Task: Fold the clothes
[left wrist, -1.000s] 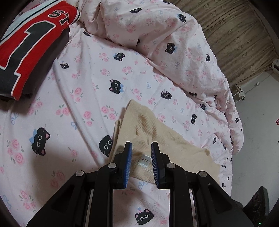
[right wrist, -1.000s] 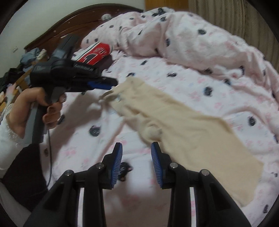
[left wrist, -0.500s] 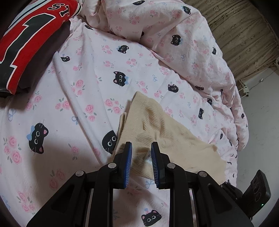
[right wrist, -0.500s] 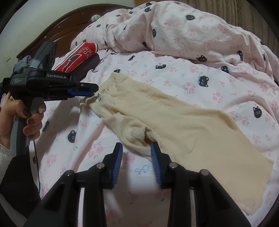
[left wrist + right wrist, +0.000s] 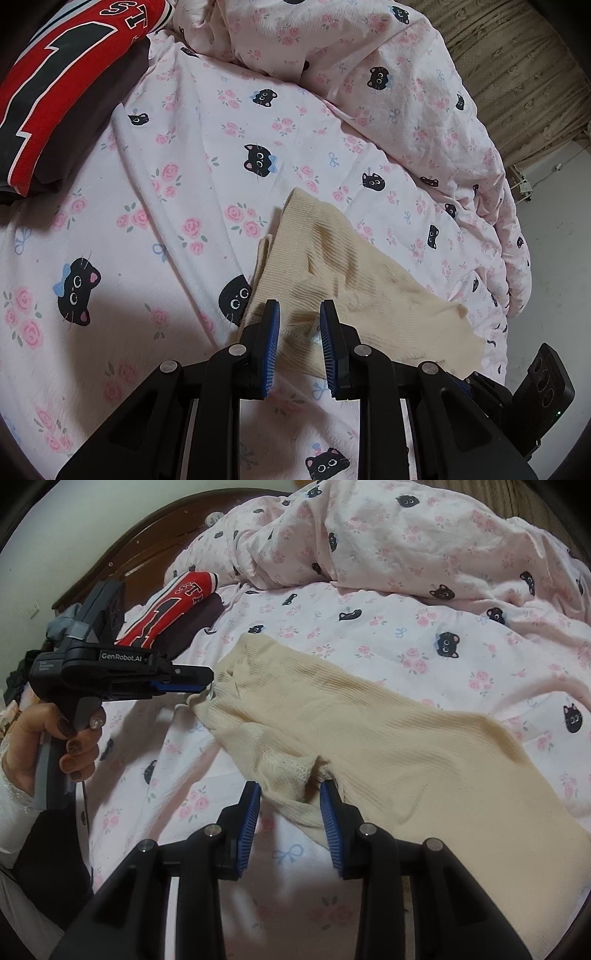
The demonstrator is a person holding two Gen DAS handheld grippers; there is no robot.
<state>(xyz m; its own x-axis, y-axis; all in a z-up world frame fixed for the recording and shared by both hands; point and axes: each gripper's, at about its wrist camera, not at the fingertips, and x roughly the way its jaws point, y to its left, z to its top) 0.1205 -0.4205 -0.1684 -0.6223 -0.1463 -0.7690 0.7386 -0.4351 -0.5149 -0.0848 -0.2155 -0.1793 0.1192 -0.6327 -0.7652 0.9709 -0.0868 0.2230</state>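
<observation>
Left gripper (image 5: 297, 325) and right gripper (image 5: 290, 805) both parted, holding nothing; cream trousers (image 5: 388, 746) spread ahead, edge between each pair of fingers, likely for folding.

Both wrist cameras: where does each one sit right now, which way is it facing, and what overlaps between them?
Left wrist: on the left gripper, looking down its open fingers at the cream garment on the bed sheet.
Right wrist: on the right gripper, fingers open at the garment's crotch seam, facing the headboard; the left gripper and left hand show.
Shared: garment, red jersey, duvet.
</observation>
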